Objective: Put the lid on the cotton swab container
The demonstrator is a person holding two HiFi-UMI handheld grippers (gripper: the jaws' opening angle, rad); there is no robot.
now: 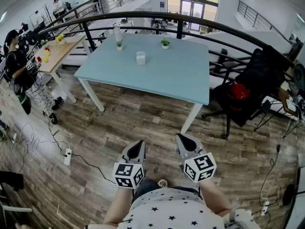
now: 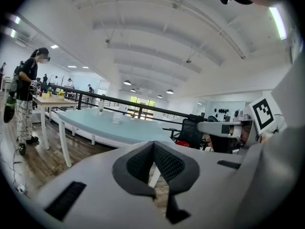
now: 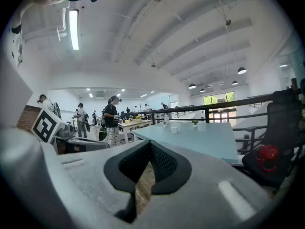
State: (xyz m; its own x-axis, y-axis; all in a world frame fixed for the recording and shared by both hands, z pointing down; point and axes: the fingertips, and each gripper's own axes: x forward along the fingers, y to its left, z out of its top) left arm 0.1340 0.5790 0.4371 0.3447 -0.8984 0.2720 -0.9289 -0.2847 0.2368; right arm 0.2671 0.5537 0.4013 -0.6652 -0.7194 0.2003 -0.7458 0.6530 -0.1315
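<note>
Close to the body, the left gripper [image 1: 137, 148] and right gripper [image 1: 184, 140] both have their jaws pressed together on nothing and point forward over the wooden floor [image 1: 143, 120]. Well ahead stands the blue table [image 1: 190, 82]. The cotton swab container [image 1: 140, 57] stands upright on it, slightly left of centre, so probably nearer the left gripper. No separate lid can be made out.

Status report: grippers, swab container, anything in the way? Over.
Left gripper and right gripper shut, empty. Container on table, out of reach, untouched. Only floor between.
</note>
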